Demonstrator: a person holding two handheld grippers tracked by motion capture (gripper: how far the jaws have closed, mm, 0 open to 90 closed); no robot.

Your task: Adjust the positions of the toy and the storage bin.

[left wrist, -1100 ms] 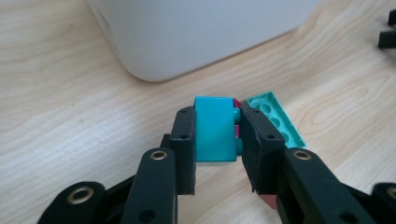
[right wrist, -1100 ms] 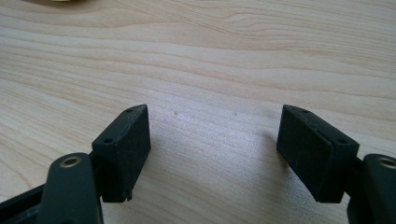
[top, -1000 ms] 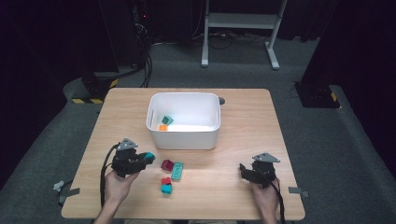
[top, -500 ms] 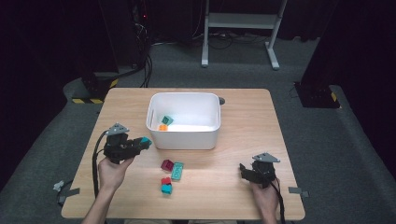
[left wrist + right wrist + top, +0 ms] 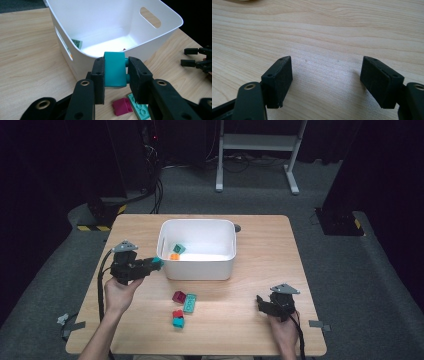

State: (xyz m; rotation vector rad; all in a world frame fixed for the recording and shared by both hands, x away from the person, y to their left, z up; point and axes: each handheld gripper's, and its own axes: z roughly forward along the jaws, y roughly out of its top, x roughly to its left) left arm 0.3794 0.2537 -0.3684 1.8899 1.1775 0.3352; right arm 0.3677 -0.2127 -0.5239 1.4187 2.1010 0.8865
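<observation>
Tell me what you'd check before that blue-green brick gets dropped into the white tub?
1. Left gripper clamps the teal brick on both sides: ok.
2. Brick above the white tub opening: not ok, it sits just outside the near wall.
3. Room inside the tub: ok, two small pieces lie there.
4. Right gripper out of the way: ok, open and apart on the table.
5. Cable snagging: cannot tell.

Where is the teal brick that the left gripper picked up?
The teal brick is clamped between the left gripper's fingers, held above the table at the white bin's near left corner, outside its rim.
</observation>
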